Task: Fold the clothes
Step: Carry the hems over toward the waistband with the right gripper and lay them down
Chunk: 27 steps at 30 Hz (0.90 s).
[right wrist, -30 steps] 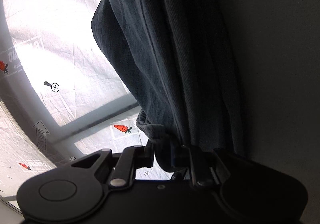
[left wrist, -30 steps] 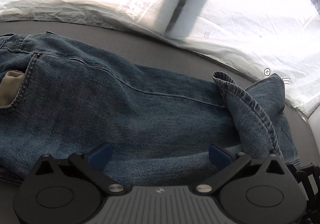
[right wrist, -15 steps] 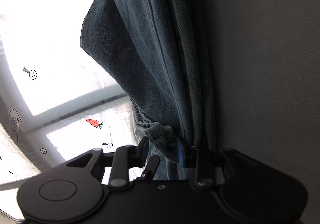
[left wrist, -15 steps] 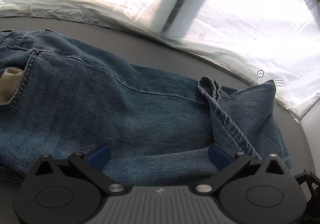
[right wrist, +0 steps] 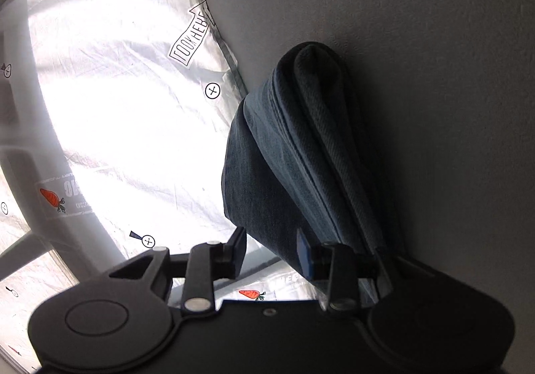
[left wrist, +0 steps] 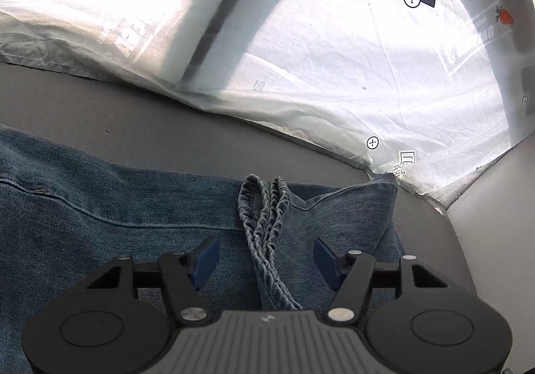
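Your left claw (left wrist: 265, 257) hangs low over the jeans (left wrist: 117, 227) with its blue pads (left wrist: 204, 259) spread wide and nothing between them but air. Directly under the gap, the puckered leg hems (left wrist: 264, 223) lie doubled on top of the denim, running from near the claw's body away toward the far edge of the fabric. The jeans lie flat on the grey tabletop (left wrist: 100, 106), their long axis running left to right across your left wrist view: the main seam stretches off toward the left edge, and the folded end sits at the right, where one corner (left wrist: 384, 187) just reaches the crinkled white sheet (left wrist: 334, 56) printed with carrots and crosshair marks.

Your right claw (right wrist: 271, 253) is also released. Its pads stand apart, and the folded denim bundle (right wrist: 301, 156) passes behind and beside the right-hand pad (right wrist: 302, 255) rather than between the two. In that view the fold appears as a thick, rounded roll of layered cloth, its rounded end pointing away from the claw and its seams running lengthwise along it. It rests against the grey tabletop (right wrist: 434, 73), which fills the right side of this tilted view, while the white sheet (right wrist: 117, 106) with its arrow label fills the left. Whether the cloth touches the claw's linkage on the right side, you cannot tell from the shadow there.
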Motion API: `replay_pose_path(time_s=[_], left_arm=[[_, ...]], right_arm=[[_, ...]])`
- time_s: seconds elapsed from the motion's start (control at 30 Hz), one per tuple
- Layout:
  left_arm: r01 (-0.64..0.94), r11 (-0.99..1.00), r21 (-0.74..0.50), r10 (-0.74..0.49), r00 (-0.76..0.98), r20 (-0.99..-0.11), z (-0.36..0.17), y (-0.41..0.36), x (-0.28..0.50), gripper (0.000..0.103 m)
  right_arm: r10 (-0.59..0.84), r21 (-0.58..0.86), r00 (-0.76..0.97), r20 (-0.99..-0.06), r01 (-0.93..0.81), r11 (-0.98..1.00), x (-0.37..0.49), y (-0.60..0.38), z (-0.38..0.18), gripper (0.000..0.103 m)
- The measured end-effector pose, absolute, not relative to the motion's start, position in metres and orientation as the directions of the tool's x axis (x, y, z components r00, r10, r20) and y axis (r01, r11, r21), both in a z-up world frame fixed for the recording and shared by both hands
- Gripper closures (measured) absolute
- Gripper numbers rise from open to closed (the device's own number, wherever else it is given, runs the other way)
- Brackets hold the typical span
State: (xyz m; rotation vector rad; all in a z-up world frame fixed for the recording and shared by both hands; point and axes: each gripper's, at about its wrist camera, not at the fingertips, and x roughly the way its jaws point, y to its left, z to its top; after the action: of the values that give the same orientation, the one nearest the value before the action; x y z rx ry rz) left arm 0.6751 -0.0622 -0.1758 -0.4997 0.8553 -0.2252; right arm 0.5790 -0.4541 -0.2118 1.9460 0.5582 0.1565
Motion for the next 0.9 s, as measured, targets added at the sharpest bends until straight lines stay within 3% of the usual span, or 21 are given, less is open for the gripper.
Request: replay_pose_path(time_s=[0.2,0.27,0.33,0.37,0.67,0.83,0.9], left_arm=[[0.019,0.879,-0.476,-0.407,0.548,-0.731,-0.202,-0.089,0.717,0.041],[0.008,0.88,-0.476,-0.404,0.54,-0.738,-0.21,-0.098,0.719,0.054],[-0.019,0.886,-0.464,-0.378,0.549,-0.745,-0.214,-0.103,0.717,0.091],[-0.032,0.881,-0.472,-0.375,0.561,-0.738,-0.215,-0.104,0.715,0.093],[-0.111,0.888,-0.446,-0.23,0.733,-0.64,-0.181,-0.073,0.661,0.094],[-0.153,0.93,-0.335,-0.158,0.657,-0.737,-0.206,-0.069,0.656,0.08],[-0.174,0.919,-0.353,-0.157,0.661,-0.734,-0.207,-0.062,0.649,0.074]], right_arm=[[0.409,0.873,0.898,-0.163,0.325,-0.364,0.597,-0.462,-0.245,0.068],[0.399,0.869,0.903,-0.162,0.322,-0.375,0.611,-0.453,-0.245,0.068],[0.394,0.868,0.905,-0.161,0.319,-0.38,0.617,-0.455,-0.244,0.068],[0.392,0.867,0.906,-0.161,0.319,-0.382,0.621,-0.456,-0.243,0.068],[0.368,0.883,0.916,-0.161,0.301,-0.361,0.649,-0.467,-0.222,0.067],[0.344,0.904,0.914,-0.217,0.321,-0.282,0.629,-0.479,-0.226,0.065],[0.336,0.915,0.908,-0.251,0.336,-0.223,0.629,-0.485,-0.217,0.065]])
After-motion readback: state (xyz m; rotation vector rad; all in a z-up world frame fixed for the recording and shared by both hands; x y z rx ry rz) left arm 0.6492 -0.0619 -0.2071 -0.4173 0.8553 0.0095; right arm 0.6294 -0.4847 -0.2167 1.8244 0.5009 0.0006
